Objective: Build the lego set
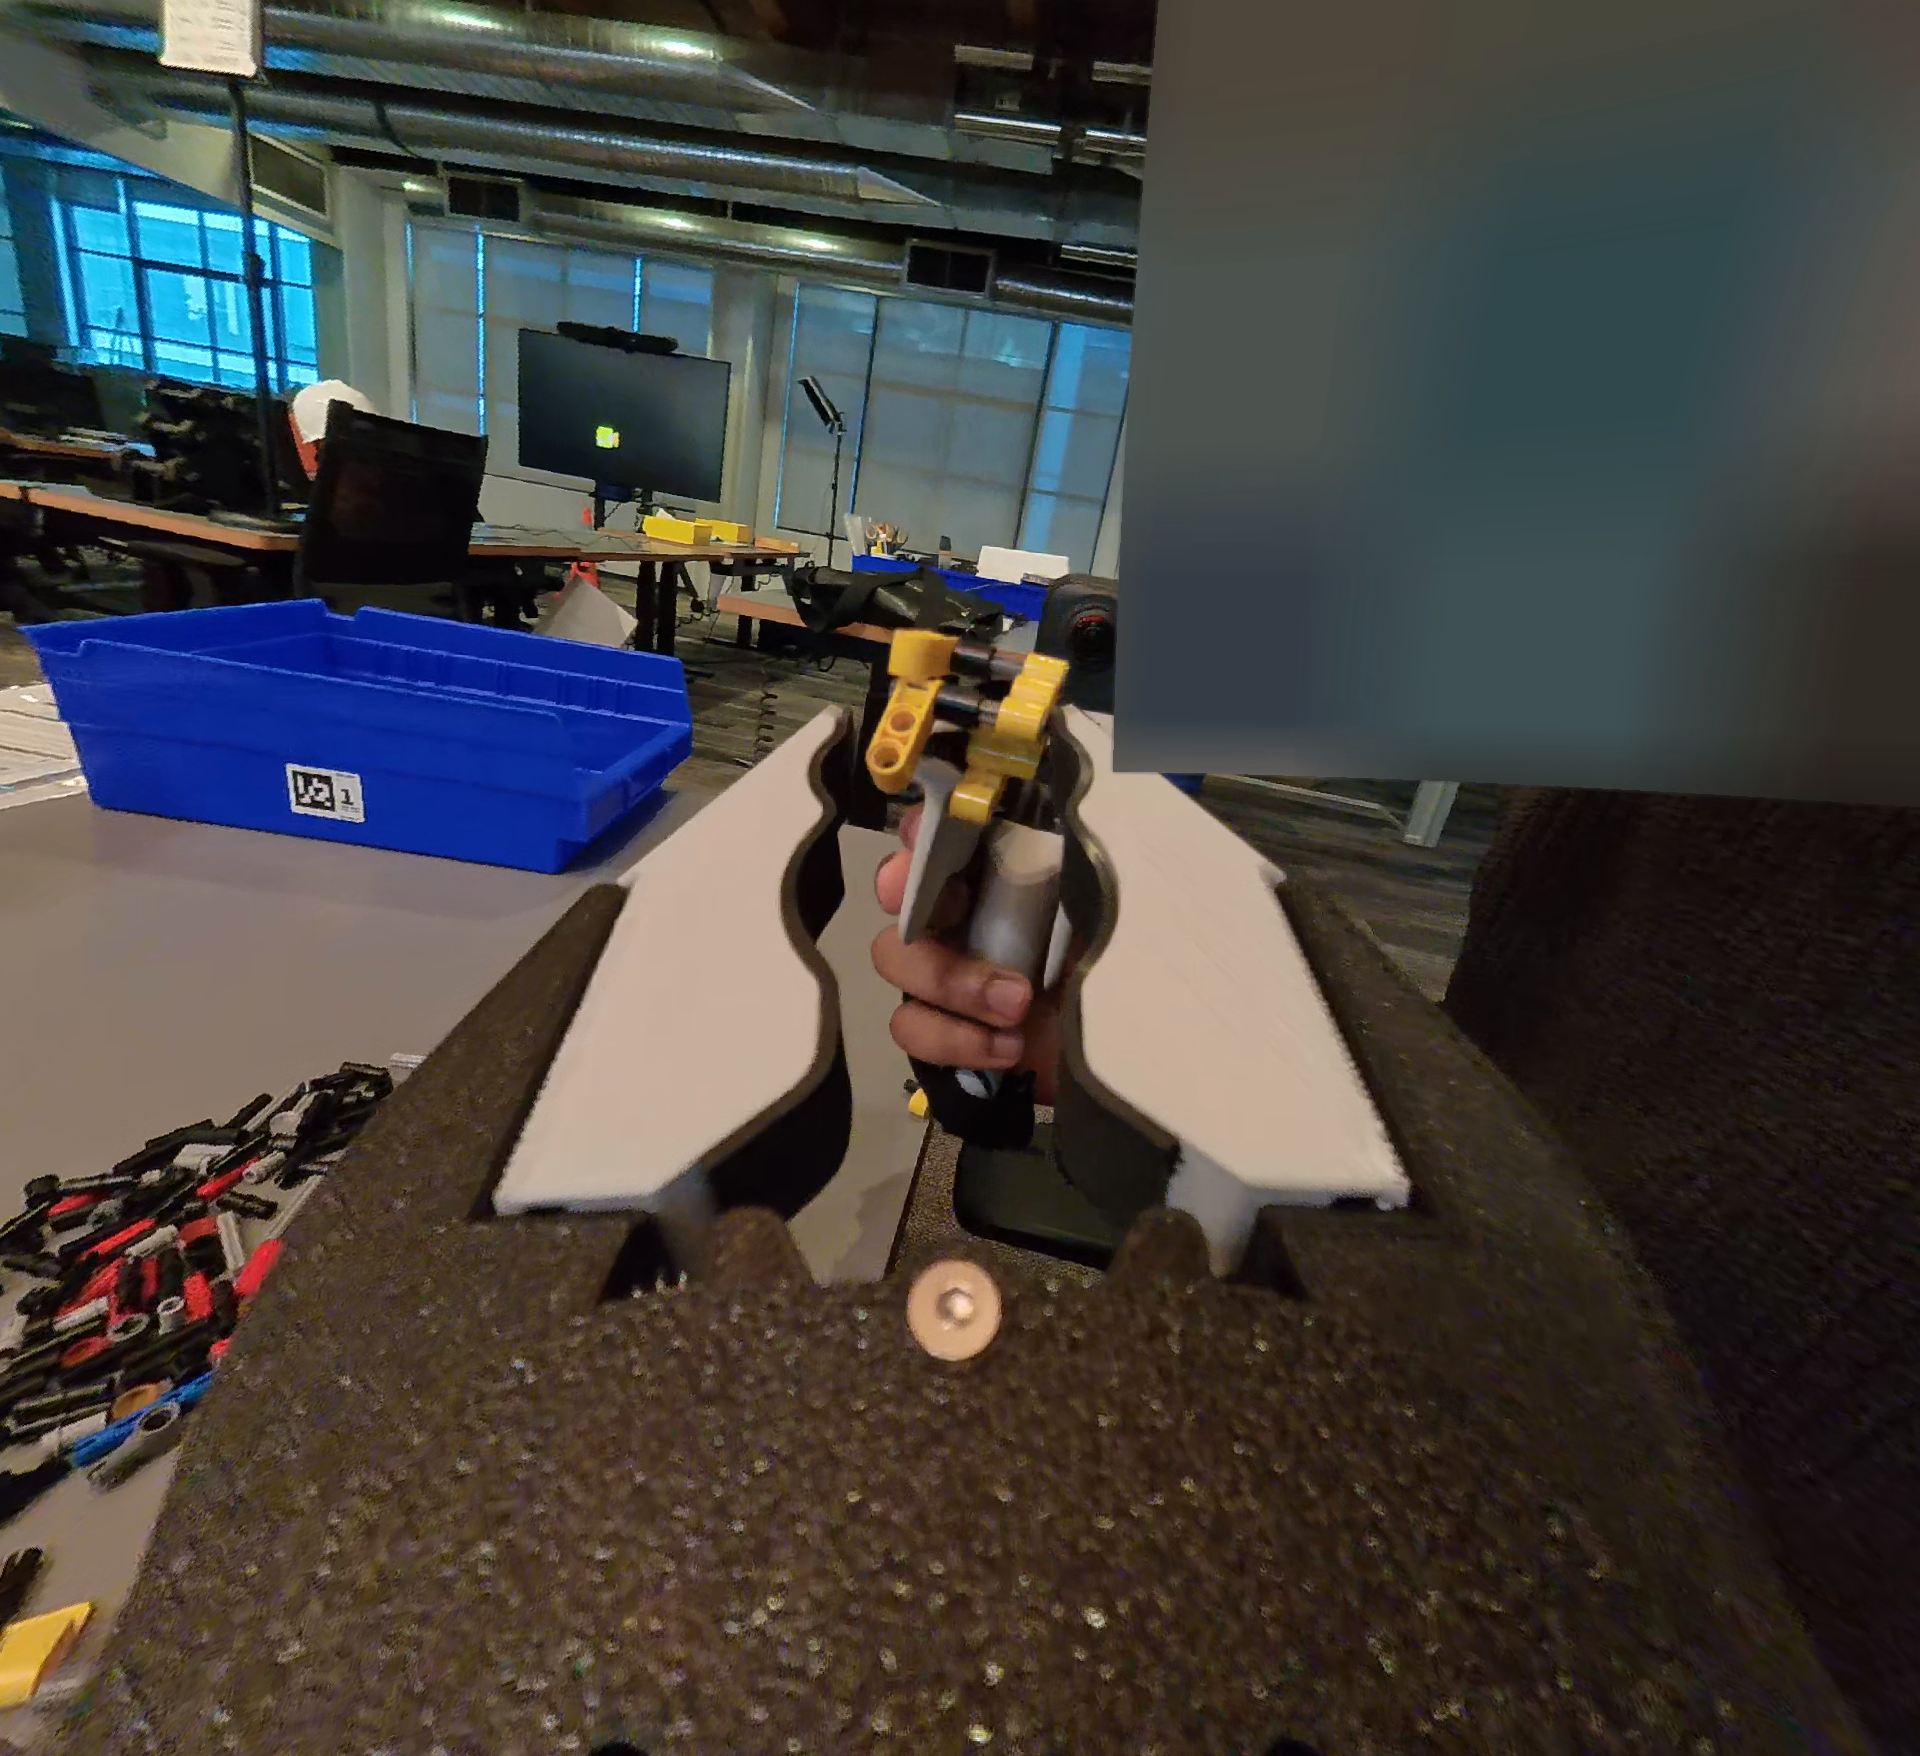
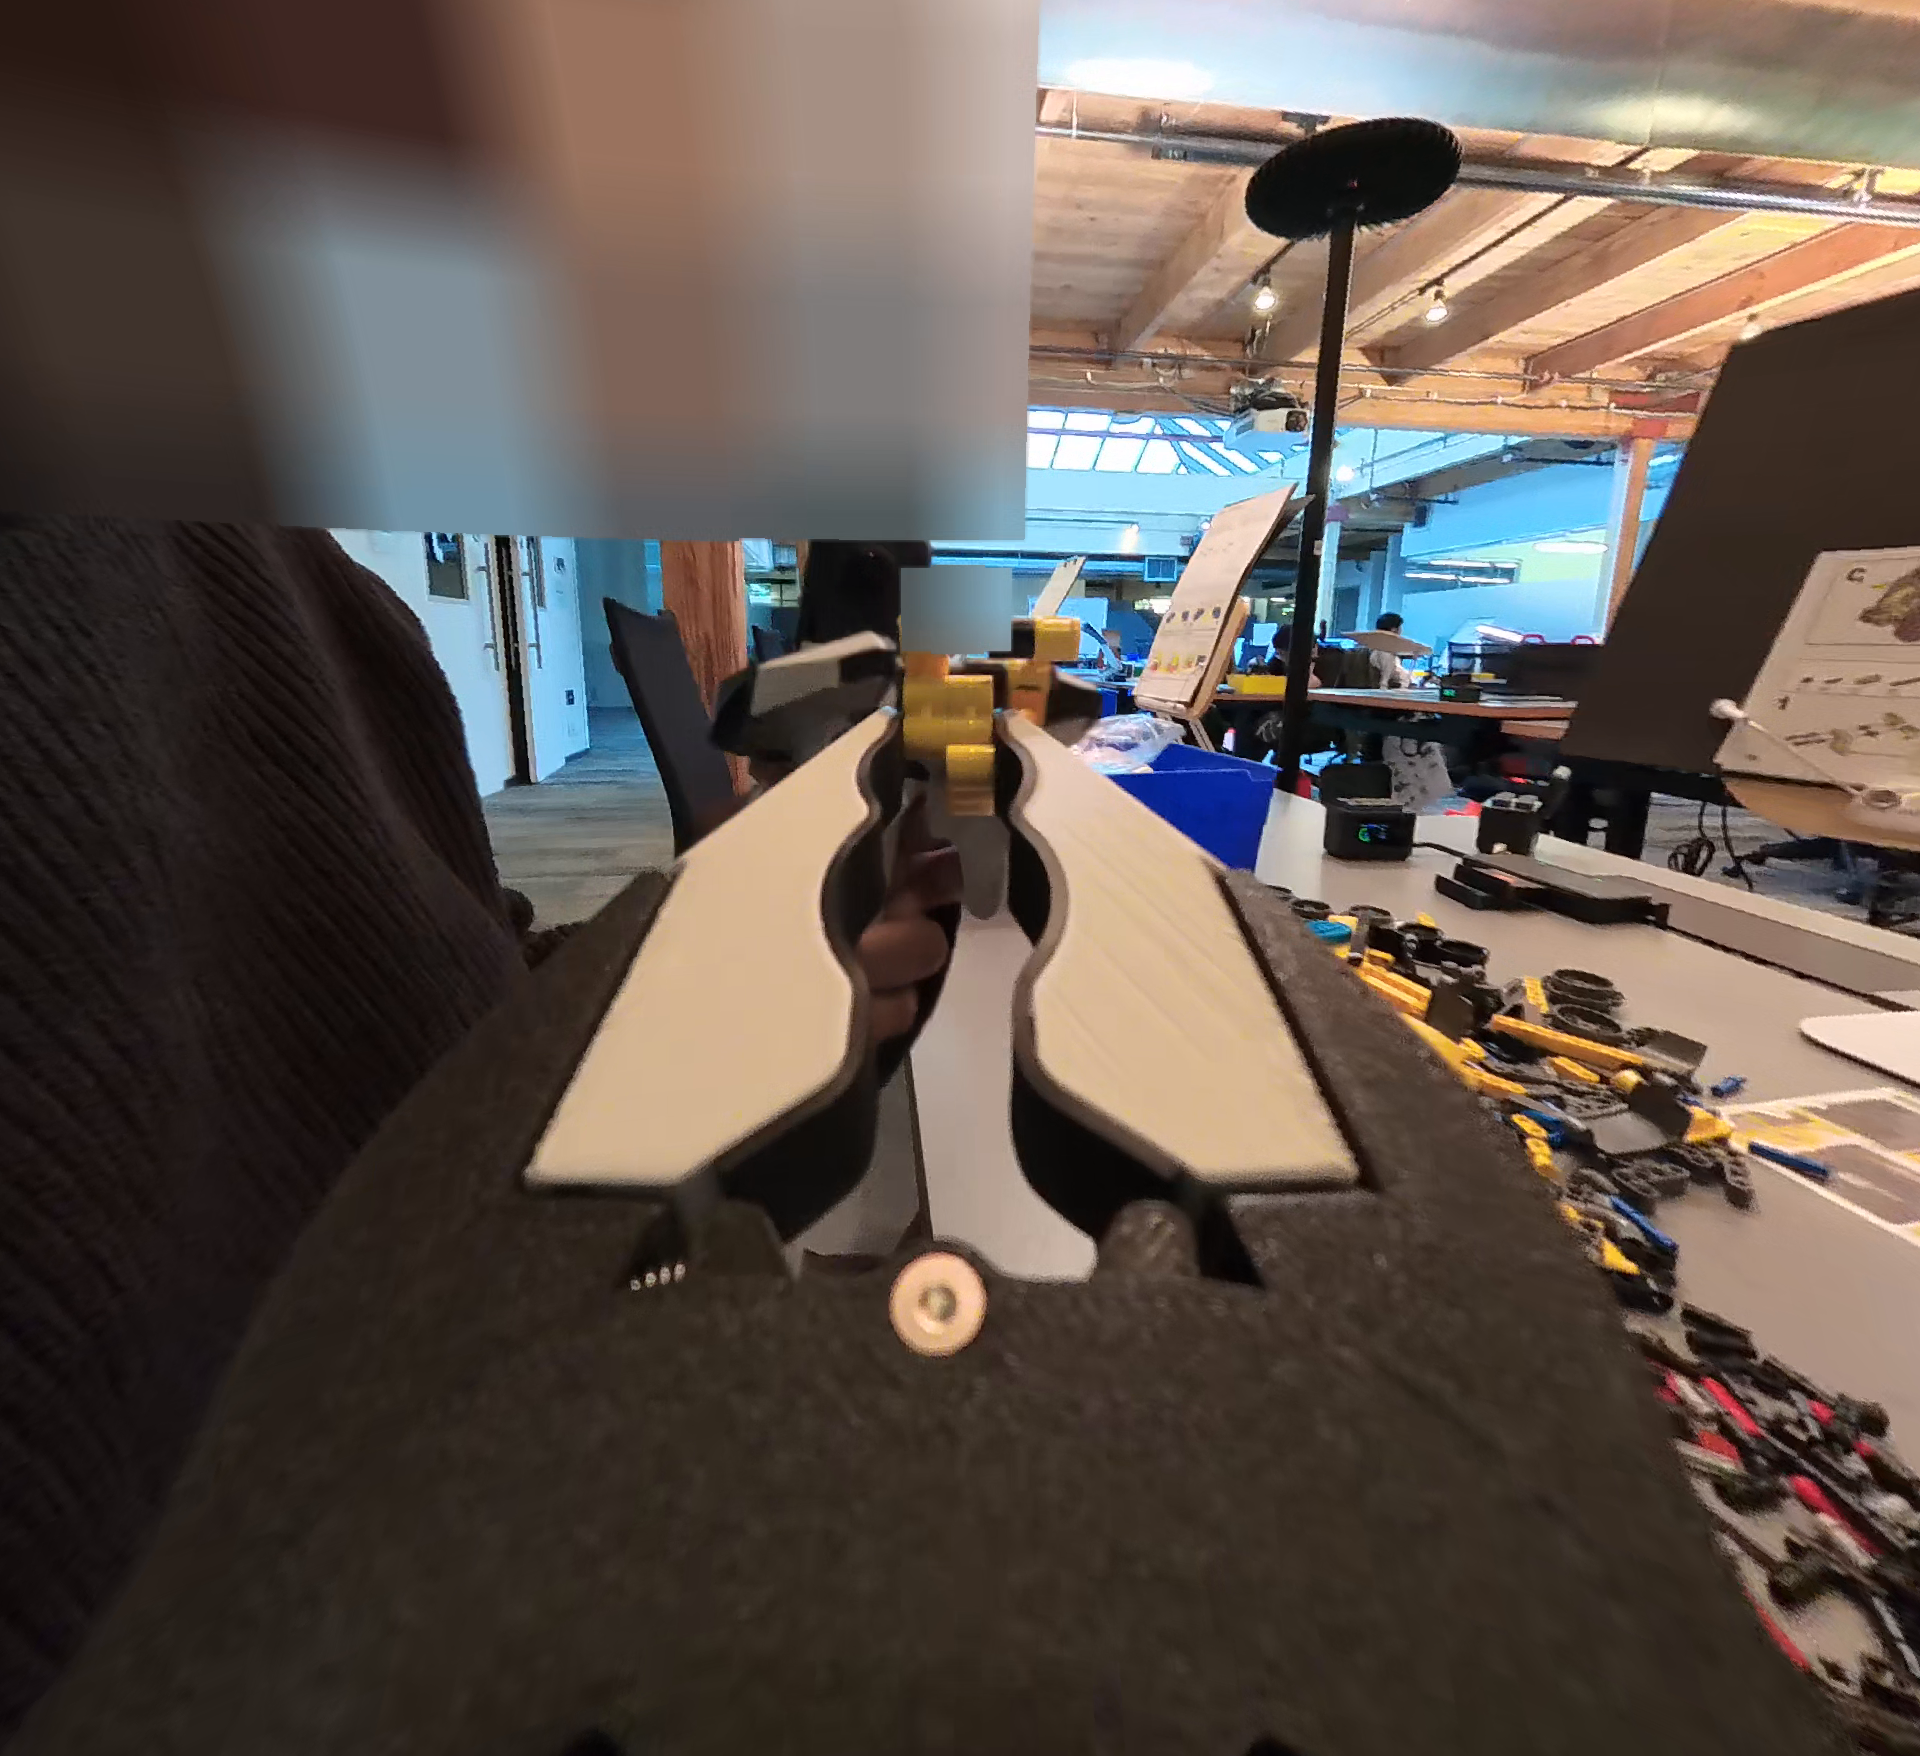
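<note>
A small yellow and black brick assembly (image 1: 971, 719) is held in the air between both grippers, which face each other. My left gripper (image 1: 961, 730) has its white fingers closed on the assembly's two sides. My right gripper (image 2: 948, 730) is shut on a yellow part of the same assembly (image 2: 951, 740). In the left wrist view, a hand (image 1: 956, 989) holds the right gripper's handle behind the assembly. In the right wrist view, one grey finger of the left gripper (image 2: 816, 678) shows left of the assembly.
A blue bin (image 1: 364, 730) stands on the grey table (image 1: 208, 958), with a pile of black and red pins (image 1: 135, 1280) nearer. Yellow, black and blue parts (image 2: 1558, 1062) lie at the right, below an instruction sheet on a stand (image 2: 1849, 667). A dark sleeve (image 2: 208, 875) is close by.
</note>
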The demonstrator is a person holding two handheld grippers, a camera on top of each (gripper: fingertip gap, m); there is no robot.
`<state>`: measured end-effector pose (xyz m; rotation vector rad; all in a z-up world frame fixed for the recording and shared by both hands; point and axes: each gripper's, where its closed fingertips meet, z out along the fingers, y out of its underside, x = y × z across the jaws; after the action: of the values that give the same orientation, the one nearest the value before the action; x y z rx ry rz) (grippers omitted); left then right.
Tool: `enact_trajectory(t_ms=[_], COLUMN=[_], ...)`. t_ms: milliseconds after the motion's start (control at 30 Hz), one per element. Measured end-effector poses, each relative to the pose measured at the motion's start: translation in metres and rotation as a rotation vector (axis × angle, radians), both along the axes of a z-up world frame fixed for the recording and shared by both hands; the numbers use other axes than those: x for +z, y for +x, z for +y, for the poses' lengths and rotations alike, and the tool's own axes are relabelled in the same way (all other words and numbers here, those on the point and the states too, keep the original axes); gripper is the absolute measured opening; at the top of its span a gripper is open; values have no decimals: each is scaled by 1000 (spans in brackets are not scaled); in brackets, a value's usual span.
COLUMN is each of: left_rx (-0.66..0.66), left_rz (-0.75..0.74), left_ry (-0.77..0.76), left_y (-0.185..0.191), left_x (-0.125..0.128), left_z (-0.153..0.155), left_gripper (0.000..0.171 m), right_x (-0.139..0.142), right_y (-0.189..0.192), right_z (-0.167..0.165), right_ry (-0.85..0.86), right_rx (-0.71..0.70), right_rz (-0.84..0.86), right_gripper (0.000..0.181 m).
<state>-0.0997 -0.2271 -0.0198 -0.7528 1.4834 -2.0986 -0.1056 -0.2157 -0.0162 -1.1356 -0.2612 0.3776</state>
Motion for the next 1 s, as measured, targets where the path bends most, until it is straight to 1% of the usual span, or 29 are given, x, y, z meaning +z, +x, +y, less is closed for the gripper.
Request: enact_trajectory(t_ms=[167, 500, 733, 1000], left_rx=[-10, -109, -94, -107], left_rz=[-17, -31, -54, -68], left_ry=[4, -34, 18, 48], left_y=[-3, -10, -13, -16], left_x=[2, 3, 3, -2], left_z=[-1, -6, -7, -5], left_gripper=[31, 32, 30, 29], right_x=[1, -5, -8, -14], right_y=[-1, -11, -13, -17], right_z=[-6, -14, -16, -13], right_ry=[17, 14, 8, -58], right_rx=[18, 101, 146, 201], right_rz=[16, 25, 48, 67], right_gripper=[16, 16, 15, 16])
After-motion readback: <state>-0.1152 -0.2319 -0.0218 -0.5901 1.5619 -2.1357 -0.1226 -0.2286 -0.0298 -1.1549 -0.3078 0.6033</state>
